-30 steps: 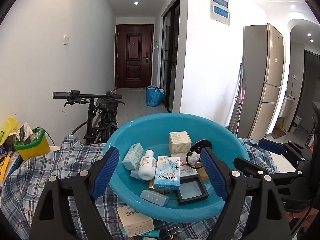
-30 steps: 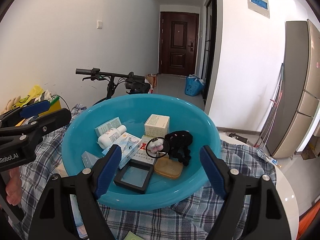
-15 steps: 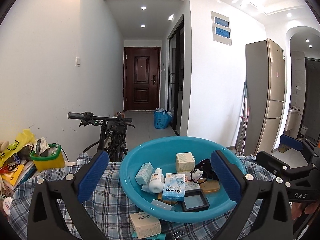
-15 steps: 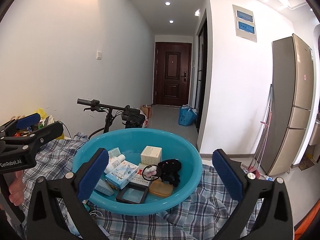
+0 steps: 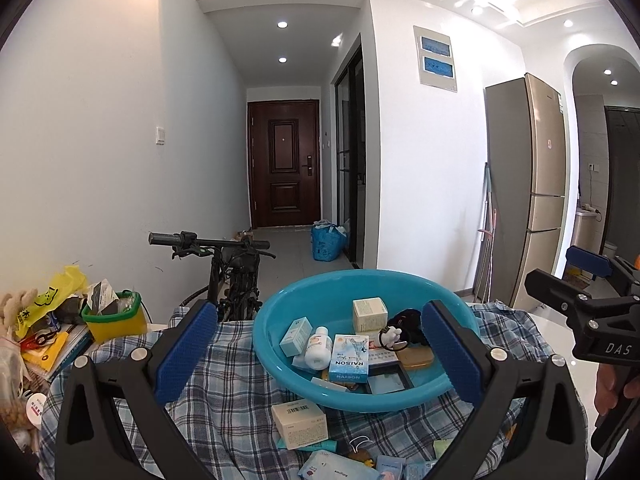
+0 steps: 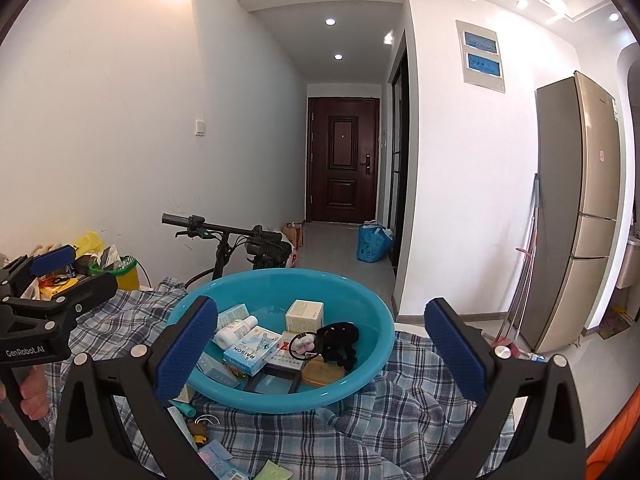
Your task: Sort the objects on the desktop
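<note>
A teal basin sits on a plaid cloth and holds a blue RAISON box, a white bottle, a cream box, a black frame box and a black hair tie. My left gripper is open, back from the basin's near side, nothing between its blue pads. My right gripper is likewise open and empty before the same basin. Each one shows at the edge of the other's view: right gripper, left gripper. A barcoded cream box lies on the cloth.
Several small packets lie on the cloth at the near edge. A yellow bin with a green rim and a heap of books and bags crowd the left. A bicycle stands behind the table, a fridge far right.
Both grippers have opened wider and drawn back and up from the basin, which now looks smaller. More of the cloth and the loose items in front of it show.
</note>
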### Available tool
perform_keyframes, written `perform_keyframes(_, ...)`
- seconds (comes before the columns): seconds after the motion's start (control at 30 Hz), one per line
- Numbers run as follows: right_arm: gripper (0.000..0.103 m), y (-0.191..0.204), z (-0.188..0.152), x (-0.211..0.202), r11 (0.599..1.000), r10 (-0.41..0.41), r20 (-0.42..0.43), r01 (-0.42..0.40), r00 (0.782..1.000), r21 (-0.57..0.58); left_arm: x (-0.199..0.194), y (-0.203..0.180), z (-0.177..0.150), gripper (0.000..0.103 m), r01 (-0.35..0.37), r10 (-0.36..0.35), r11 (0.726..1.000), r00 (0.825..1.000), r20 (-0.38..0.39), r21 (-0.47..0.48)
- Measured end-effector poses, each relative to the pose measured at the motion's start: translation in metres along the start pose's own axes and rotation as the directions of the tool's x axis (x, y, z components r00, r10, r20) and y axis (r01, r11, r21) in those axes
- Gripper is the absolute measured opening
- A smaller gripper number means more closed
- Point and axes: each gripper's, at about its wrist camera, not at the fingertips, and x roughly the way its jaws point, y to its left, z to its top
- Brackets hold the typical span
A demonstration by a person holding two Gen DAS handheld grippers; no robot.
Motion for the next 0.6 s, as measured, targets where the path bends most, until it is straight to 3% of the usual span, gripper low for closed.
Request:
perform_keyframes(0.17, 0.103, 0.000, -0.004, -0.018, 1.000, 0.002, 0.018, -0.002, 1.000, 0.004, -0.024, -0.002, -0.003, 0.103, -0.034, 0.033, 0.999, 0.999, 0.025, 0.024)
perform_keyframes(0.6, 0.103, -0.001, -0.013, -0.057, 0.998, 0.038, 0.042, -0.040, 0.998, 0.042, -0.072, -0.007, -0.013, 0.103, -0.019, 0.018, 1.000, 0.998, 0.060, 0.003)
